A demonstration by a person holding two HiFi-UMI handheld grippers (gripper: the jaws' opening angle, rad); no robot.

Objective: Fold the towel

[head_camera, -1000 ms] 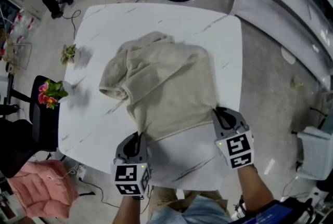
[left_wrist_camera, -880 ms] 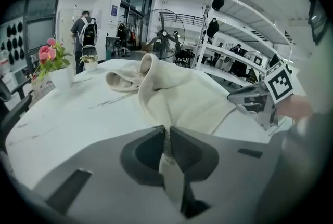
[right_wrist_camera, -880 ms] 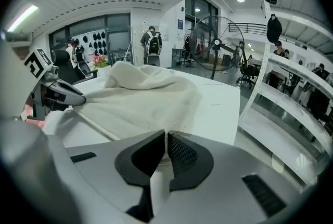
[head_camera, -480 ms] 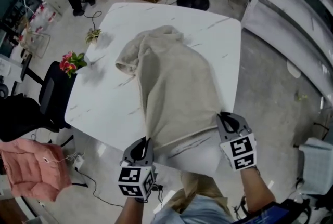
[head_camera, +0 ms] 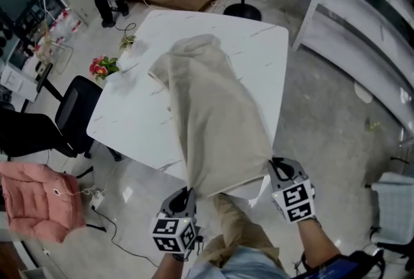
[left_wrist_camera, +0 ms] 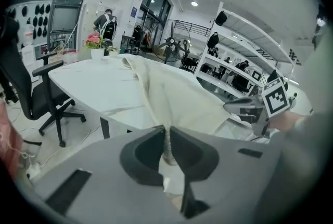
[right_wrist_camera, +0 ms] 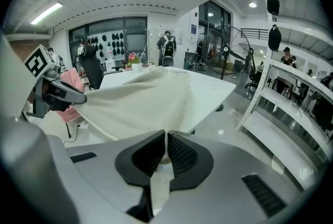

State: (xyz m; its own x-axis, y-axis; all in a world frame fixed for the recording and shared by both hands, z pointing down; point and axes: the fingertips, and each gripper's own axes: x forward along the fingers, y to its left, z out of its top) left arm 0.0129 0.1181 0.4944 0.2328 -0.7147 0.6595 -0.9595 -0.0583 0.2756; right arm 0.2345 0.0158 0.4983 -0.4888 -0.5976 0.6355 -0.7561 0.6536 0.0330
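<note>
Left gripper point(head_camera: 187, 193) and right gripper point(head_camera: 275, 165) each clamp a near corner of the beige towel point(head_camera: 213, 116), which is stretched off the white table point(head_camera: 129, 119) toward lower centre, so overpulling could drag it onto the floor.

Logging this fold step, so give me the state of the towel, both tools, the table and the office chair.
towel: unfolded, near corners held past the table edge, far end bunched.
left tool: shut on a towel corner.
right tool: shut on the other corner.
table: upright, partly covered.
office chair: empty.
</note>
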